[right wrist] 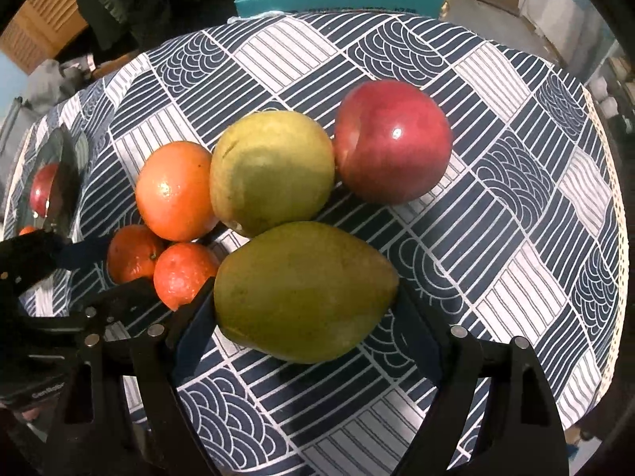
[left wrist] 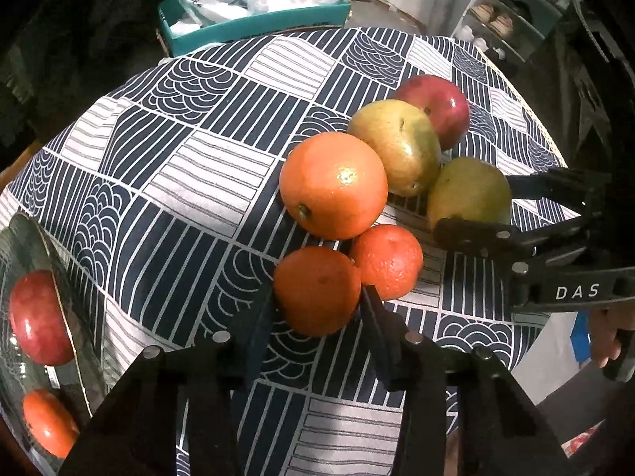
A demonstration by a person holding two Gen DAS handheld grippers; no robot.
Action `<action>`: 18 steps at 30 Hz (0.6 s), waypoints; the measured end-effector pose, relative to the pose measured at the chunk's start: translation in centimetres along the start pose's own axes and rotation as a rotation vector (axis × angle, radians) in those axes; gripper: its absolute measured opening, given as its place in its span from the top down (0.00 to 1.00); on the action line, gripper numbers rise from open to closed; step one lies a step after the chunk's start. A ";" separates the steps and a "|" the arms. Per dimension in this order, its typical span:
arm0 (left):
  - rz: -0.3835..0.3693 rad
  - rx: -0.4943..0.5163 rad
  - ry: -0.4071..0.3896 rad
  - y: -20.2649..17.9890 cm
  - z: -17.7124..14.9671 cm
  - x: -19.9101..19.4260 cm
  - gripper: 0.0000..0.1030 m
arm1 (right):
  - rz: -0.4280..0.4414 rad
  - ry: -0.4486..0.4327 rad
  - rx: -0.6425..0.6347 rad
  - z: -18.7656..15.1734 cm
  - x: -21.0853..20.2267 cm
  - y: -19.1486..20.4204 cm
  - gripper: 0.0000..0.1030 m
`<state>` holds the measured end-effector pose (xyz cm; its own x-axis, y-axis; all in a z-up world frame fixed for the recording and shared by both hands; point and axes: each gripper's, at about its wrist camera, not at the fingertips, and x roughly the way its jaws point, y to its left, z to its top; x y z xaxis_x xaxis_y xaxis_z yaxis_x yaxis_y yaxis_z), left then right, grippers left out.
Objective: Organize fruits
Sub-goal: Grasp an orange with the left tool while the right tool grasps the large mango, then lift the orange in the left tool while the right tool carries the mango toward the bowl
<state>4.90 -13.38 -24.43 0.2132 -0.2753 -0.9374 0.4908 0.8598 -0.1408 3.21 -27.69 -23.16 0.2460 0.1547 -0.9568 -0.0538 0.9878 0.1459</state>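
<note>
A glass bowl, partly cut off at left, is holding an apple. The left tool is straddling a tangerine; the right tool is bracketing a pear on the bench; contact is unclear for both.

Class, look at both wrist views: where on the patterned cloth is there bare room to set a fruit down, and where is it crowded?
Bare cloth lies between the glass plate and the big orange, along the far edge before the teal box, and right of the red apple. It is crowded in the fruit cluster, where both grippers work: left gripper around a tangerine, right gripper around a pear.
</note>
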 end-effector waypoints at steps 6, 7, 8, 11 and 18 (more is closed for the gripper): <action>0.034 -0.017 -0.036 0.6 -0.4 -1.5 0.57 | -0.019 -0.041 -0.014 0.3 -1.0 0.7 0.18; 0.042 -0.018 -0.045 0.6 -0.5 -1.9 0.57 | -0.022 -0.051 -0.018 0.2 -1.3 0.7 0.18; 0.055 -0.016 -0.054 0.6 -0.5 -2.3 0.57 | -0.028 -0.064 -0.022 0.4 -1.6 1.0 0.18; 0.080 -0.017 -0.081 0.6 -0.5 -3.4 0.57 | -0.044 -0.100 -0.036 0.5 -2.7 1.5 0.18; 0.108 -0.038 -0.133 0.7 -0.6 -5.9 0.57 | -0.052 -0.166 -0.052 0.9 -5.1 2.7 0.18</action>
<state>3.52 -10.86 -19.15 0.3740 -0.2327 -0.8978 0.4271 0.9025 -0.0560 2.65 -25.84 -17.67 0.4062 0.1078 -0.9074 -0.0857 0.9931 0.0797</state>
